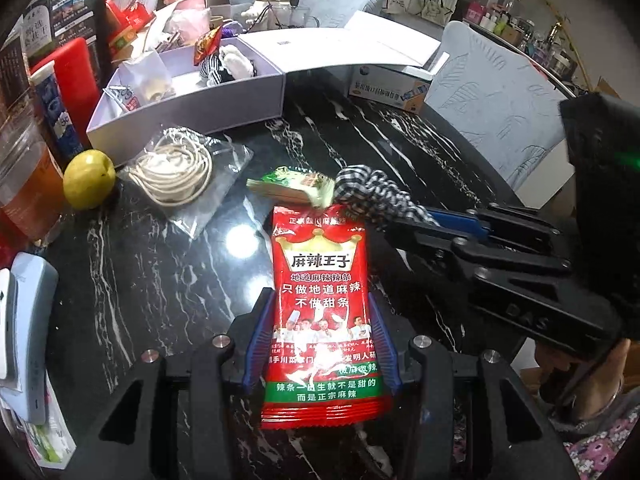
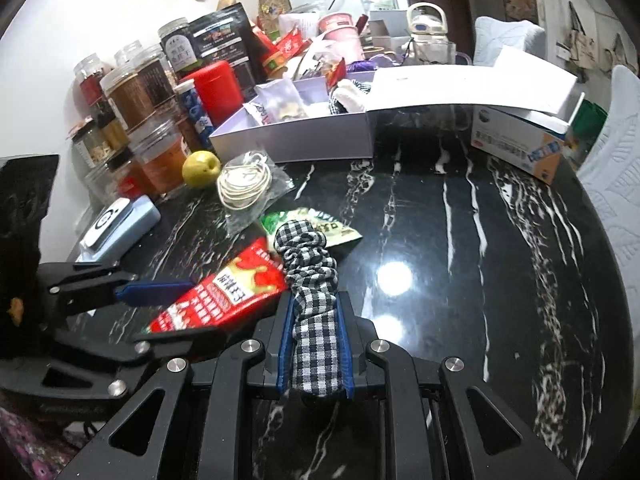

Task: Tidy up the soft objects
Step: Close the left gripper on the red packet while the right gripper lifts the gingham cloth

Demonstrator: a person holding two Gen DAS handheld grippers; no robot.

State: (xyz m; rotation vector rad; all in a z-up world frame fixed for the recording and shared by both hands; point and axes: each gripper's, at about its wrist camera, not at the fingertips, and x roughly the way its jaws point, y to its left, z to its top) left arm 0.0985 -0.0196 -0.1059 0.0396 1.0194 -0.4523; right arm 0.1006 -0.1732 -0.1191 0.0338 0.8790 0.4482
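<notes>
The left tool (image 1: 322, 344) pinches a glossy red snack packet (image 1: 324, 312) and the right tool (image 2: 316, 344) a checked fabric scrunchie (image 2: 310, 276), both apparently awaiting transfer into the open white box (image 1: 188, 102) at upper left.

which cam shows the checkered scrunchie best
The right wrist view: the checkered scrunchie fills the centre, clamped in the right gripper. The left wrist view shows it only side-on and partly hidden.

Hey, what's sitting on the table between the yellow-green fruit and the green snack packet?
A clear plastic bag holding a coiled white cord lies between the fruit and the green packet; the left wrist view shows it best.
</notes>
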